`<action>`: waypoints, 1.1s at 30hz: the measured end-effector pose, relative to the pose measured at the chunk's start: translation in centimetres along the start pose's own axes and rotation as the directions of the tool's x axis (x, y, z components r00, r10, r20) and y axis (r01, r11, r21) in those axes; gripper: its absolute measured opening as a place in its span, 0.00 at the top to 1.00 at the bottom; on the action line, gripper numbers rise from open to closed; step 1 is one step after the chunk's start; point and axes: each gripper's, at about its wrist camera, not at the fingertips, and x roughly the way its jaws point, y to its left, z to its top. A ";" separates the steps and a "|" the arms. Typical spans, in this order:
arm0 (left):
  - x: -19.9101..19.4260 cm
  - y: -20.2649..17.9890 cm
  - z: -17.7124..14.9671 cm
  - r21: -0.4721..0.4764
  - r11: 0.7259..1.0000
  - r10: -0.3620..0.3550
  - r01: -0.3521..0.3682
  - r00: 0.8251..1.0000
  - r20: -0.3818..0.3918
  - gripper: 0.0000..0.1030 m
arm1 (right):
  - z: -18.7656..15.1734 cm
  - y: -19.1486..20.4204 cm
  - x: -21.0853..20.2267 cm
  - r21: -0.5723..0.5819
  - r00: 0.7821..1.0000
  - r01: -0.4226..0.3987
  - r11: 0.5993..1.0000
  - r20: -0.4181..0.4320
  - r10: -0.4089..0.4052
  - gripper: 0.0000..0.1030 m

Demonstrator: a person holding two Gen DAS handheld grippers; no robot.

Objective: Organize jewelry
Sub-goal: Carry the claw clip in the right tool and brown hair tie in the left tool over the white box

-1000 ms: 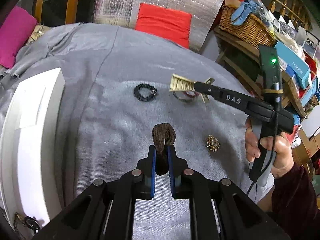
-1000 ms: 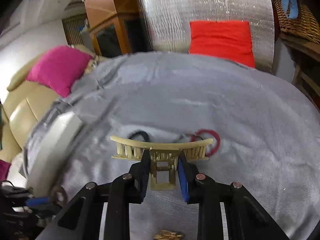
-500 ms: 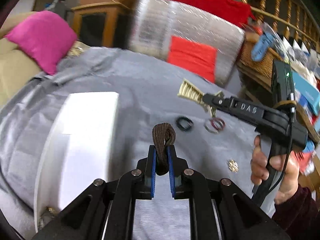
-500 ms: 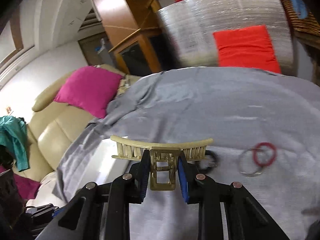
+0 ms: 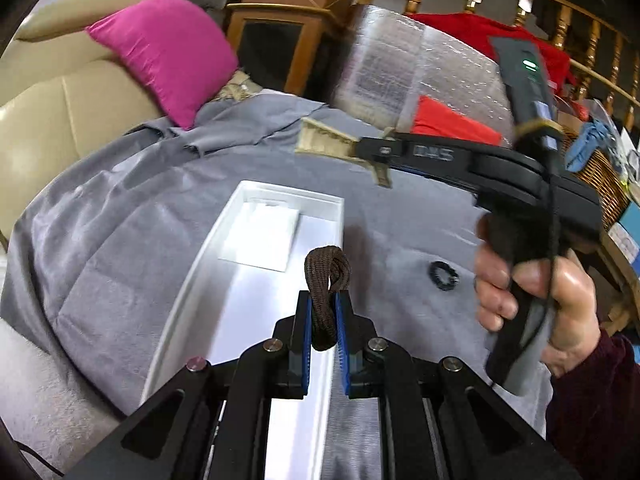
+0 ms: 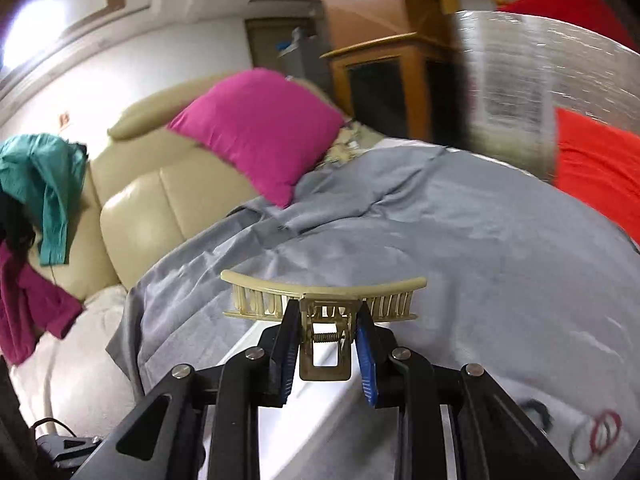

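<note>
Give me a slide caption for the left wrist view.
Left tongs carry a brown hair tie over the white box.

Both black grippers have blue-padded jaws and silver screws; the right hand (image 5: 536,300) wears a maroon sleeve (image 5: 596,408).

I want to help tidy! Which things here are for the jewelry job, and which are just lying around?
For the job:
brown band in left gripper
hair clip in right gripper
white box
black ring
red rings

Just lying about:
pink cushion
basket
teal cloth
</note>
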 end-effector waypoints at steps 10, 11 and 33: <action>1.6 2.3 -0.5 -0.017 0.997 0.070 -0.072 0.994 -0.087 0.88 | -0.5 1.1 7.2 0.100 0.983 -0.120 0.988 -0.125 0.132 0.73; 1.6 2.3 -0.4 -0.018 0.997 0.076 -0.078 0.993 -0.089 0.88 | -0.7 0.8 7.4 0.127 0.981 -0.133 0.983 -0.126 0.149 0.73; 4.7 3.7 -0.8 -0.075 0.990 0.103 -0.121 0.972 -0.212 0.89 | -4.1 3.0 11.3 -0.143 0.961 0.009 0.990 -0.274 -0.048 0.73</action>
